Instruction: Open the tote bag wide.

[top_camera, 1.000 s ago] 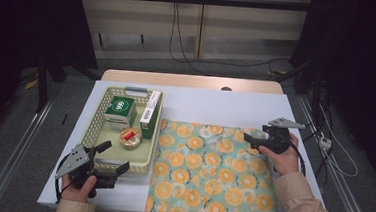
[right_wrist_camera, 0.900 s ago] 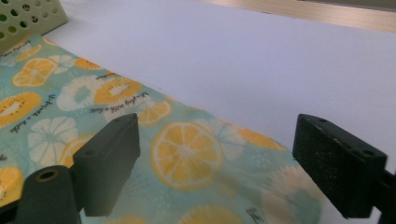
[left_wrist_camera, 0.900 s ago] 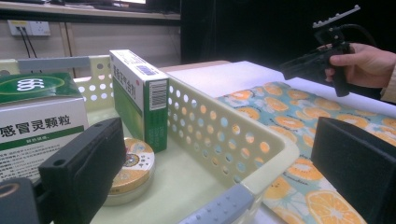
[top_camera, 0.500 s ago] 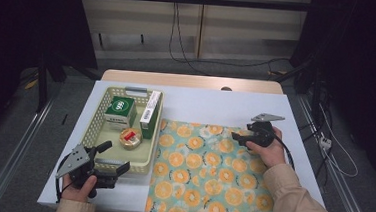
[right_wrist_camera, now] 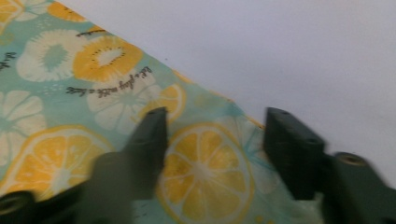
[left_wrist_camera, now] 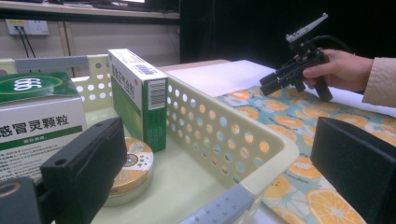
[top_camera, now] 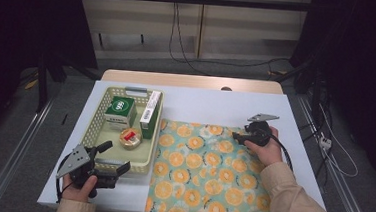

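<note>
My right gripper, jaws wide, poised over the far edge of the orange-print cloth spread on the bench's right half, ready to pinch it; my left gripper, also wide, waits beside the basket

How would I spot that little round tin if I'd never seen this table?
Find the pale yellow perforated basket on the white table's left side. Inside it, in front of the two green-and-white boxes, the squat one and the tall narrow one, lies the round tin. It is the one flat, round thing there, with a gold lid and red mark.
</note>
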`<state>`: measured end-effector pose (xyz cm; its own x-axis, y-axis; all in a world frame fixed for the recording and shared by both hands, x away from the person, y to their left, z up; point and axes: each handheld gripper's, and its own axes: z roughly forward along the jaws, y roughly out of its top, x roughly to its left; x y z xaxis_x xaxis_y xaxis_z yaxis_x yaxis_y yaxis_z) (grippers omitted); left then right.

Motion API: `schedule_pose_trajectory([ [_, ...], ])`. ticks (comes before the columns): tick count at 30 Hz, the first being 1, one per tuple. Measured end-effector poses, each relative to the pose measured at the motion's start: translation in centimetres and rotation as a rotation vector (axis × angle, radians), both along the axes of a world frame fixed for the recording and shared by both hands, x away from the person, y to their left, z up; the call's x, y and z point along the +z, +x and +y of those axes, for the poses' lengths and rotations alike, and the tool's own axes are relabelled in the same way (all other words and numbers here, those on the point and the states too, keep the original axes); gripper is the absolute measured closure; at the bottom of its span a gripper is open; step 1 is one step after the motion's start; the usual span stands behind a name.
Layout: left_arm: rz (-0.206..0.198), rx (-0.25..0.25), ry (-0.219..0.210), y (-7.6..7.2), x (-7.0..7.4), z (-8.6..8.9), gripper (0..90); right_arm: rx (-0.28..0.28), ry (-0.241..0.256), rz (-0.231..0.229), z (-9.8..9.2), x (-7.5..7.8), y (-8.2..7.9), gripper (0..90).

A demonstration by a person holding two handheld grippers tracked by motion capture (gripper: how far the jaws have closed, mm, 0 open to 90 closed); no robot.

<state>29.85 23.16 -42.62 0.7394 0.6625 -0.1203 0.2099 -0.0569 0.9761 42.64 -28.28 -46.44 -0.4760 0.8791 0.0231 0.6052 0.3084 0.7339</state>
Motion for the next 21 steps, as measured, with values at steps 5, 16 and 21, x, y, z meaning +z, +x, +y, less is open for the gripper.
schedule_pose_trajectory([
  [5,0.003,-0.003,0.006,0.07,-0.05,-0.03,3.3,0.002,0.02,0.011,-0.12,0.15,-0.06,70.2],
  [16,0.004,0.003,0.007,0.04,-0.03,0.02,3.4,-0.026,0.05,0.013,-0.41,-0.02,0.02,90.0],
  [21,0.004,0.004,0.004,0.04,0.01,-0.01,3.5,-0.021,0.038,-0.004,-0.31,0.06,-0.03,90.0],
])
